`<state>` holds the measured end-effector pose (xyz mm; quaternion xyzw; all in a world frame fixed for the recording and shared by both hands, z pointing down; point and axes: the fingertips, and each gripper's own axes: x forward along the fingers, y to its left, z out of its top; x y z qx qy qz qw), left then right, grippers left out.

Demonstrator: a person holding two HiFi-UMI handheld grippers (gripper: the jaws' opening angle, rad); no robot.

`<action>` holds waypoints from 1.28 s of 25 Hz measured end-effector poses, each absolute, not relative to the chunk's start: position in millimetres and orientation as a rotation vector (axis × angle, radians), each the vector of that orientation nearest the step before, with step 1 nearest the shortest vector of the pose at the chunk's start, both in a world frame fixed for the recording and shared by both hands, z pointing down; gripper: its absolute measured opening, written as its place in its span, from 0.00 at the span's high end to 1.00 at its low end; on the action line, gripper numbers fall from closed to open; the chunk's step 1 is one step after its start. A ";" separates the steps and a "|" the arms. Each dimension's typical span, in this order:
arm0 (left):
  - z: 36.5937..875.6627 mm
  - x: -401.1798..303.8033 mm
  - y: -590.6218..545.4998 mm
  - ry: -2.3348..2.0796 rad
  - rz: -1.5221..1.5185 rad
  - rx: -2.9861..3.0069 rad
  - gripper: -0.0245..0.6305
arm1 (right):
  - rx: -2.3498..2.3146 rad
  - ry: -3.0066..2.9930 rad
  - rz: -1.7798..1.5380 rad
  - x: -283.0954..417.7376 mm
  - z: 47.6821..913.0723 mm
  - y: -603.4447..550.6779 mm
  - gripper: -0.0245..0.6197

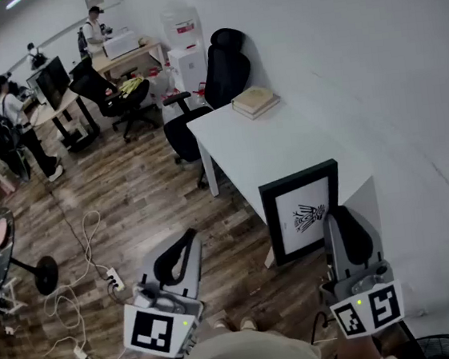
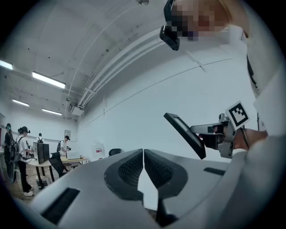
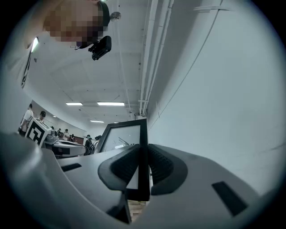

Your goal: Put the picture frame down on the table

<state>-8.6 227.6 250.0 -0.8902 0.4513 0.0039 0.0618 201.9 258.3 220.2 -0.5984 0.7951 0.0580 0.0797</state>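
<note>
The right gripper (image 3: 144, 152) is clamped on the right-hand edge of the picture frame (image 1: 302, 212). It holds the frame upright with the drawing facing the person, probably so the frame can go down on its bottom edge. The frame hangs at the near edge of the white table (image 1: 284, 140), close to its near right corner, and seems not yet set down. A book (image 1: 254, 100) occupies the far corner, leaving the near end free. The left gripper (image 2: 143, 154) has its jaws pressed together on nothing and hangs out over the floor beyond the table's left edge, taking no part.

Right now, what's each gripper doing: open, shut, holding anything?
Left gripper: shut, nothing between its jaws.
Right gripper: shut on the picture frame, gripping its edge.
</note>
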 end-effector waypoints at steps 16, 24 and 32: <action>244.6 -10.3 240.7 1.383 -0.012 -2.660 0.92 | -1.760 2.387 0.129 205.0 223.0 267.5 0.84; 244.4 -9.9 236.6 1.391 -0.067 -2.587 0.92 | -1.749 2.410 0.102 204.7 228.0 258.8 0.84; 253.0 -18.0 219.3 1.375 -0.035 -2.633 0.92 | -1.759 2.435 0.077 189.9 239.8 241.2 0.84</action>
